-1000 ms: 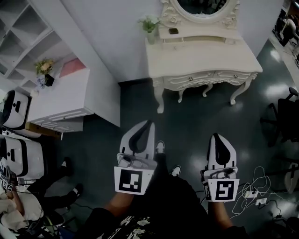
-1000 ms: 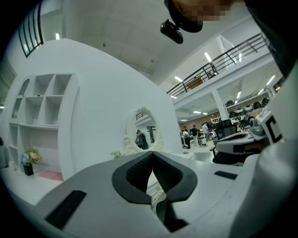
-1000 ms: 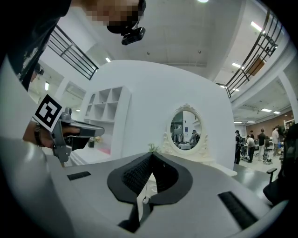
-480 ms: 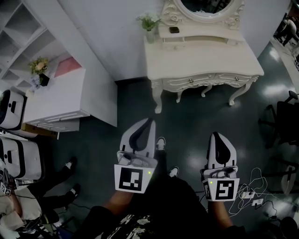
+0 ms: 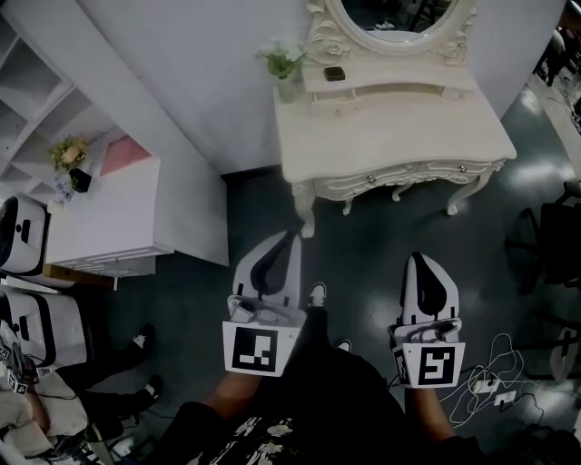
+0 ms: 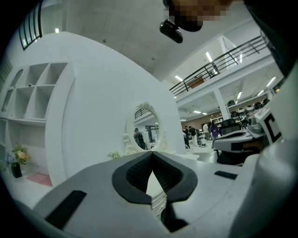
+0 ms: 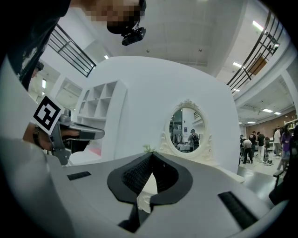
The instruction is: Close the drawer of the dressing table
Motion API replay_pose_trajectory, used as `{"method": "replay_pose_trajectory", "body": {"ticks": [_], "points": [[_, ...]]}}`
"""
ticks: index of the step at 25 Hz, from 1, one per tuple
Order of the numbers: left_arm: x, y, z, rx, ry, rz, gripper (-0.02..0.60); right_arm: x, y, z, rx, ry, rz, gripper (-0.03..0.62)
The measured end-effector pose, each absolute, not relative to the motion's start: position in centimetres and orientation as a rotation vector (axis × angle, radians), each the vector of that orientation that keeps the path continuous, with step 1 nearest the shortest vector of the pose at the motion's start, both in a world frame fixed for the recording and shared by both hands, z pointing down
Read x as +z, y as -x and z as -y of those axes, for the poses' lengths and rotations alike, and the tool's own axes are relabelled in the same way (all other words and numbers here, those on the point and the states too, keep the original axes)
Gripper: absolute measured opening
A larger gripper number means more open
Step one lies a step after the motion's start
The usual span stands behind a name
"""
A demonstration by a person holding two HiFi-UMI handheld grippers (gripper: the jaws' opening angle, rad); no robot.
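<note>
The cream dressing table [image 5: 390,136] with its oval mirror [image 5: 399,14] stands against the wall ahead. It has two knobbed front drawers [image 5: 413,173]. A shallow drawer [image 5: 390,91] under the mirror looks pulled out a little. My left gripper [image 5: 289,238] and right gripper [image 5: 419,260] point level toward the table, well short of it, over the dark floor. Both are shut with nothing between the pads. In the left gripper view the left gripper [image 6: 152,154] lines up below the mirror [image 6: 145,128]. In the right gripper view the right gripper [image 7: 151,154] sits left of the mirror [image 7: 187,128].
A potted plant [image 5: 283,65] and a small dark object [image 5: 334,73] stand on the table. A white cabinet [image 5: 118,213] with flowers [image 5: 68,162] is at left. A black chair [image 5: 554,241] is at right, cables [image 5: 490,381] on the floor, and a seated person [image 5: 54,400] at lower left.
The view has moved closer to the dressing table, and the cabinet has slid down and left. Both grippers keep their place in the view and stay shut.
</note>
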State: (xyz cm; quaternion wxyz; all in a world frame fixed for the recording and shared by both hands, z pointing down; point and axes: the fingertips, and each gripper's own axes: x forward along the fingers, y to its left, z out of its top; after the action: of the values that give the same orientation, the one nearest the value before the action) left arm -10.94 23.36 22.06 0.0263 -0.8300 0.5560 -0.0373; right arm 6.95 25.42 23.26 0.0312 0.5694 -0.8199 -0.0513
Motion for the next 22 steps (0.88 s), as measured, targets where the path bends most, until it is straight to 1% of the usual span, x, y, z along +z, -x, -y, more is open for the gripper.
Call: {"method": "replay_pose_trajectory", "body": {"ticks": [22], "points": [[21.3, 12.6, -10.0, -0.062, 2.665, -1.532, 0.003, 21.8, -3.4, -13.4, -0.185, -1.857, 2.44, -0.002]]}}
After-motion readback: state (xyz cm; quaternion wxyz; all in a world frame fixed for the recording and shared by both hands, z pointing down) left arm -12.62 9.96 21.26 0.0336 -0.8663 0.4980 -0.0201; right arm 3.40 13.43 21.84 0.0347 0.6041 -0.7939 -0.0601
